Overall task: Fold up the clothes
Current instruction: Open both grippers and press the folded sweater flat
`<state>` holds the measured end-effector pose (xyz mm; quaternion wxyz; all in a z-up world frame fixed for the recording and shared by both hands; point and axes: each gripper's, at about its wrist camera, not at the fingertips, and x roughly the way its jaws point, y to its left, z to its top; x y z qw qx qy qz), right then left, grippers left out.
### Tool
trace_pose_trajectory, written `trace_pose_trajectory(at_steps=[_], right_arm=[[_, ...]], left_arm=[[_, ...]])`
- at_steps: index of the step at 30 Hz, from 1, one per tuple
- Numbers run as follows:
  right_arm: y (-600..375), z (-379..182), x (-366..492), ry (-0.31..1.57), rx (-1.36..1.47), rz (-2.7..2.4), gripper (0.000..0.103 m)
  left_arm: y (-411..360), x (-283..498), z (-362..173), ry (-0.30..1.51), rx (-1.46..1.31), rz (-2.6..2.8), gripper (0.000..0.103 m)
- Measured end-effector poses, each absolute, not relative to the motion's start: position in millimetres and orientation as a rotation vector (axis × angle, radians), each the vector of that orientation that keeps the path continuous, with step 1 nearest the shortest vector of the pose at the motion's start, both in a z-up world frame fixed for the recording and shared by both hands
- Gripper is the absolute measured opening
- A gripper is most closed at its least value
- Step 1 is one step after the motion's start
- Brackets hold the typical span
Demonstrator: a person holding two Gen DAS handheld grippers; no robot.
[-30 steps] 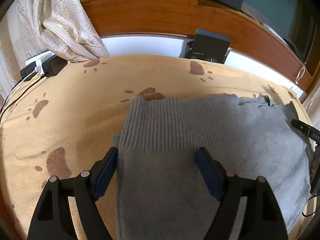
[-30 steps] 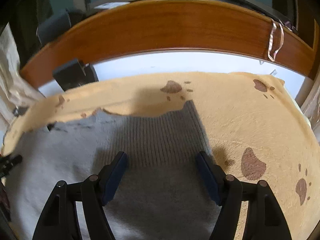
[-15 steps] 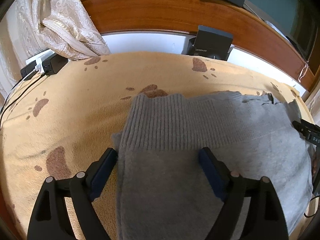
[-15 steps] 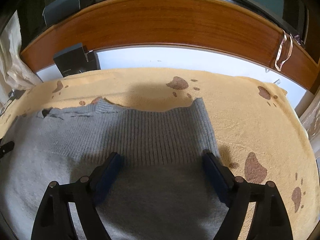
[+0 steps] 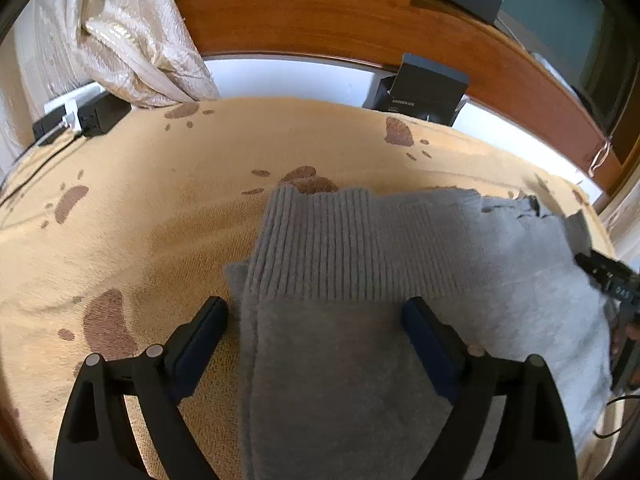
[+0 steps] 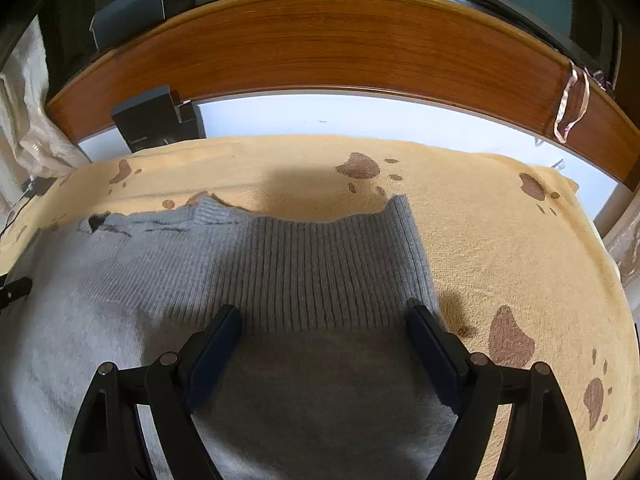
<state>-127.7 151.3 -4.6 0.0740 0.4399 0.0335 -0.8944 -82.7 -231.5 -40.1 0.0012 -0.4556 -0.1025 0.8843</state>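
A grey knitted sweater point(image 5: 360, 256) lies folded on a tan blanket with brown paw prints point(image 5: 140, 220), its ribbed hem turned towards the far side. My left gripper point(image 5: 314, 306) hovers over the sweater's left edge; its jaws are opening, and the cloth lies under them without the pads pressing on it. My right gripper point(image 6: 324, 312) stands open over the sweater's point(image 6: 304, 272) right edge, its pads free as well. Part of the right gripper's frame shows at the right edge of the left wrist view.
A curved wooden board point(image 5: 360, 28) runs along the far side, with a white ledge below it. A black box point(image 5: 424, 92) stands there. A beige cloth point(image 5: 132, 40) and a power strip with plugs point(image 5: 80, 118) sit at the far left. A pink band point(image 6: 572, 108) hangs at the right.
Both pairs of jaws have spread wider over the sweater. The sweater lies as before, and both hands have hardly shifted.
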Motion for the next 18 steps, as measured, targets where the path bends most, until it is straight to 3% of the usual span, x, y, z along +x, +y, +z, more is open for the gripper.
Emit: trace_pose_trajectory(at_steps=[8, 18], right_arm=[[173, 18, -127, -0.019, 1.220, -2.748, 0.087], [178, 1, -172, 0.061, 1.368, -2.721, 0.087]], left_arm=[[-253, -97, -26, -0.520, -1.365, 2.722, 0.092], [-250, -127, -35, -0.425, -1.439, 2.706, 0.092]])
